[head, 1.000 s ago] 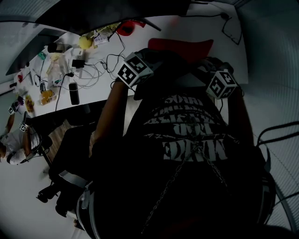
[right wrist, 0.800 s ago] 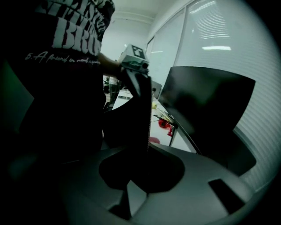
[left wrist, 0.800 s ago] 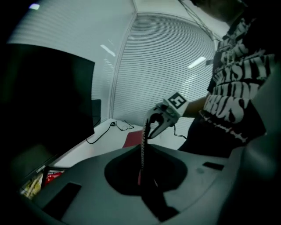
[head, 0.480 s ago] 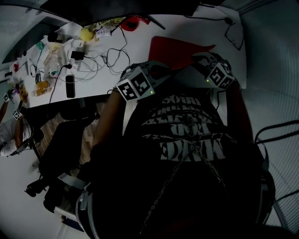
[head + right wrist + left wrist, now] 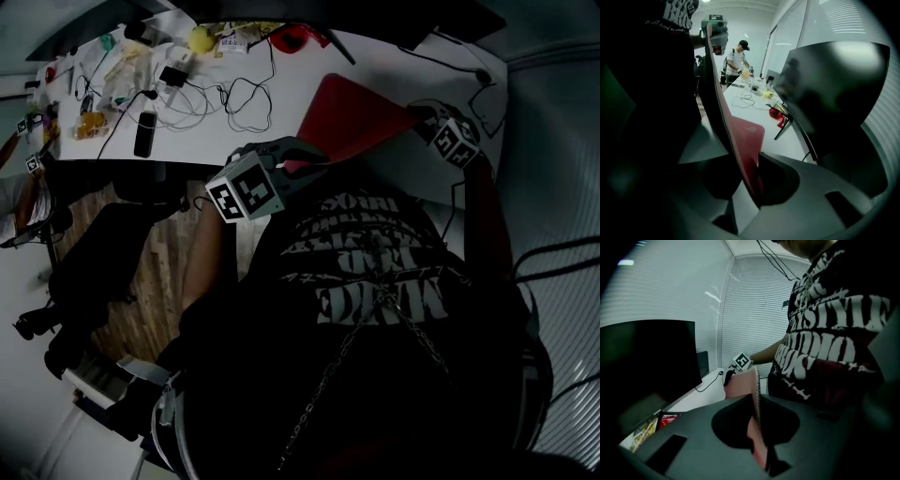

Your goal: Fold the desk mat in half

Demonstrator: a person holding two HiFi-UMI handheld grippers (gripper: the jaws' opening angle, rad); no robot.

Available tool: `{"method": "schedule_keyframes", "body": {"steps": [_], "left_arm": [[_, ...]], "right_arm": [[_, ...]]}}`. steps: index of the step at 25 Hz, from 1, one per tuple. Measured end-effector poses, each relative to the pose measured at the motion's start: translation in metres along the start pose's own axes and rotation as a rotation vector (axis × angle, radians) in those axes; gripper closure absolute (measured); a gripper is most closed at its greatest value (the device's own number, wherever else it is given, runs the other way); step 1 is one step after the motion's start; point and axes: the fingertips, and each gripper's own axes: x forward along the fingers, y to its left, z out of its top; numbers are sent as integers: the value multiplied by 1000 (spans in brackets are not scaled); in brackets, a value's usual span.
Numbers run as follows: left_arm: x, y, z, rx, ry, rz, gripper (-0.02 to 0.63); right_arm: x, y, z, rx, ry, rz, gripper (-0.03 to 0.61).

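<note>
Red and thin (likely light, flexible, a little slick), the desk mat (image 5: 361,108) stands raised by its near edge above the white desk (image 5: 216,141), best pinched near that edge's corners: the left gripper (image 5: 761,446) is clamped on it, while the right gripper (image 5: 752,187), whose jaws have just been opening, sits slack around it.
</note>
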Motion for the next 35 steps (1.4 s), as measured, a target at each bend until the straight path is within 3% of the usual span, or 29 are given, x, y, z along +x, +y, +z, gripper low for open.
{"method": "schedule_keyframes", "body": {"steps": [3, 5, 9, 12, 16, 22, 25, 29, 35], "left_arm": [[-12, 5, 1, -52, -22, 85, 591], [-22, 16, -3, -78, -20, 177, 591], [-53, 43, 3, -94, -66, 362, 591], [-76, 68, 19, -79, -132, 464, 591], [-92, 105, 38, -83, -204, 508, 591], [-91, 141, 75, -13, -259, 494, 591], [-82, 147, 87, 14, -280, 420, 591], [-57, 139, 66, 5, -223, 310, 591], [-15, 99, -20, -178, -114, 137, 591]], "right_arm": [[8, -1, -18, -37, 39, 15, 517], [7, 1, -19, -24, 19, 10, 555], [-21, 3, 1, 34, -49, -38, 563], [-56, -11, 24, 49, -90, -112, 563], [-114, -44, 43, 72, -93, -256, 565], [-202, -85, 66, 90, -90, -514, 565], [-233, -78, 65, 117, -17, -555, 565], [-226, -41, 44, 184, 36, -488, 565], [-167, 41, 0, 366, 112, -289, 565]]}}
